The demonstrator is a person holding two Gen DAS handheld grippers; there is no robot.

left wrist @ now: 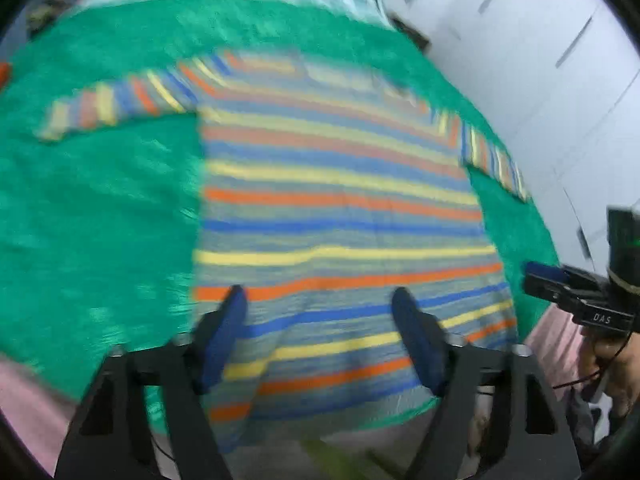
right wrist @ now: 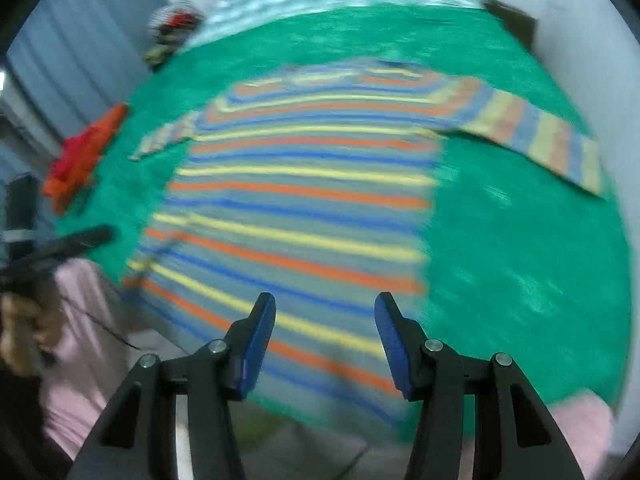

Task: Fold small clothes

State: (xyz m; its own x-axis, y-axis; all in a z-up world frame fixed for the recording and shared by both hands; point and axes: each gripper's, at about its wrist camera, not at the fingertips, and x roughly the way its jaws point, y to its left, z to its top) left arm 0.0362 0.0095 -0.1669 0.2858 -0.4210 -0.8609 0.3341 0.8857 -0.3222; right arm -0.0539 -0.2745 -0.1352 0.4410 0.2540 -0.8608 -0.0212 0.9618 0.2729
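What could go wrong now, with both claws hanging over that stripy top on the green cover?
Both claws, the left claw and right claw, are open and hold nothing, so a careless pinch could catch the green cover along with the striped top. The hem looks rumpled near the bed's edge, so a fold started there may come out crooked. The sleeves lie spread wide and could drag.

we count one striped sweater (left wrist: 340, 208) with two sleeves, at ten and two o'clock, on one green blanket (left wrist: 100, 200). we see two grippers, the left gripper (left wrist: 320, 312) and the right gripper (right wrist: 325, 320), each with two blue pads. one red-orange garment (right wrist: 86, 152) lies at nine o'clock.
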